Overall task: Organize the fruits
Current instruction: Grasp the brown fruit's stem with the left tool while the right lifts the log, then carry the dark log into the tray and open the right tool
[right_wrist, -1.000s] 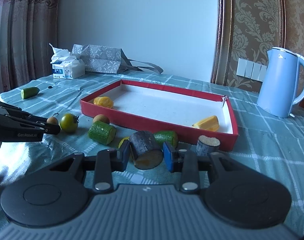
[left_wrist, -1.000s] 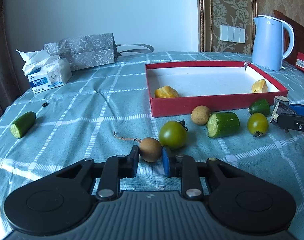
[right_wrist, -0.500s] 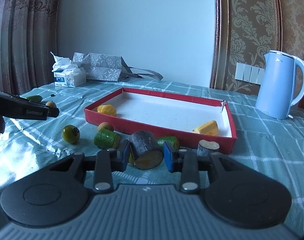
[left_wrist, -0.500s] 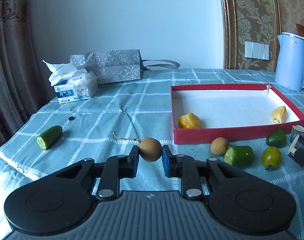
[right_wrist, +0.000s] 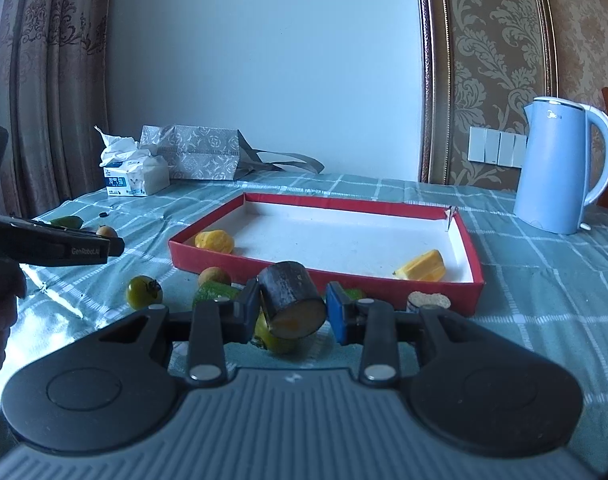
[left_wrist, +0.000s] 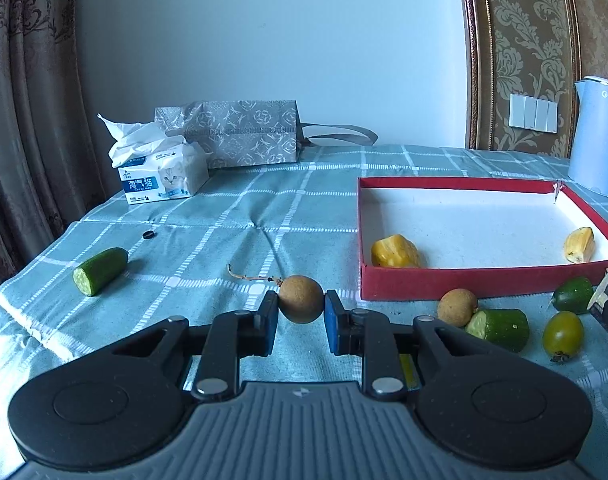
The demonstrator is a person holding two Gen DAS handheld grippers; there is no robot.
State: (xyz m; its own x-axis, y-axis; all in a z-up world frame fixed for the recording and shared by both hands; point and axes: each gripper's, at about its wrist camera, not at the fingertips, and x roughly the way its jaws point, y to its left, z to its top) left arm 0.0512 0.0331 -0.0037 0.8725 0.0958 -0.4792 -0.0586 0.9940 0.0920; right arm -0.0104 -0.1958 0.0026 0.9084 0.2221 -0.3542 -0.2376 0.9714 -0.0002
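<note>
The left tongs (left_wrist: 300, 314) squeeze a small round brown fruit (left_wrist: 300, 298) with a thin dry stem, held up above the checked table (left_wrist: 232, 216). The right tongs (right_wrist: 292, 309) grip a dark stump (right_wrist: 291, 298) with a pale cut end, tilted, in front of the red box (right_wrist: 327, 272). Both tongs point a little downward. Two yellow pieces (right_wrist: 214, 241) lie inside the box.

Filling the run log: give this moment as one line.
left gripper: shut on longan | right gripper: shut on dark cut chunk | red tray: two yellow pieces inside
</note>
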